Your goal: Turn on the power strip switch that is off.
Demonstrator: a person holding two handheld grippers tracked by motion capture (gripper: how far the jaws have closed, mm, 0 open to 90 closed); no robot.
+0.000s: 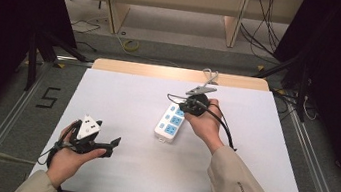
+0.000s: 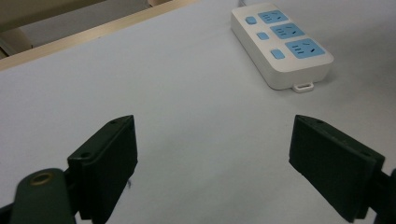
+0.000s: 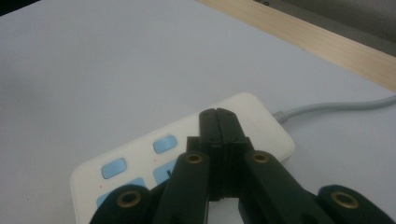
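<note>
Two hand-held grippers work over a white counter (image 1: 122, 99). Nearest the person, the left hand-held gripper (image 1: 110, 146) hangs low over bare counter near the front left, jaws spread wide with nothing between them; in the left gripper view, only white surface lies between the two black pads (image 2: 108, 161).

Farther in, about mid-counter, lies the power strip (image 1: 170, 123): a white rigid plastic block with blue socket faces (image 2: 305, 48) and blue switch buttons (image 2: 277, 54), resting flat, long axis running away from the person and tilted slightly right. A small hanging tab (image 2: 303, 87) projects from its near end.

The right hand-held gripper (image 3: 217, 122) sits over the far end of the strip, jaws pressed fully together and gripping nothing; the tip is at or just above the top face near the buttons (image 3: 165, 143). Contact cannot be confirmed.

Beyond that, a grey cord (image 3: 336, 107) leaves the far end and trails toward the wooden back edge (image 1: 181, 74).

Handling judgement: the body looks stiff, fairly light and smooth, so likely to slide on the counter if pushed off-centre. Best hold is across the narrow width, on the long side walls near the middle. The cord is flexible and will drag, resisting any rotation. Closed jaws suit pressing a switch; a steadying grip from the left side would stop skidding.
</note>
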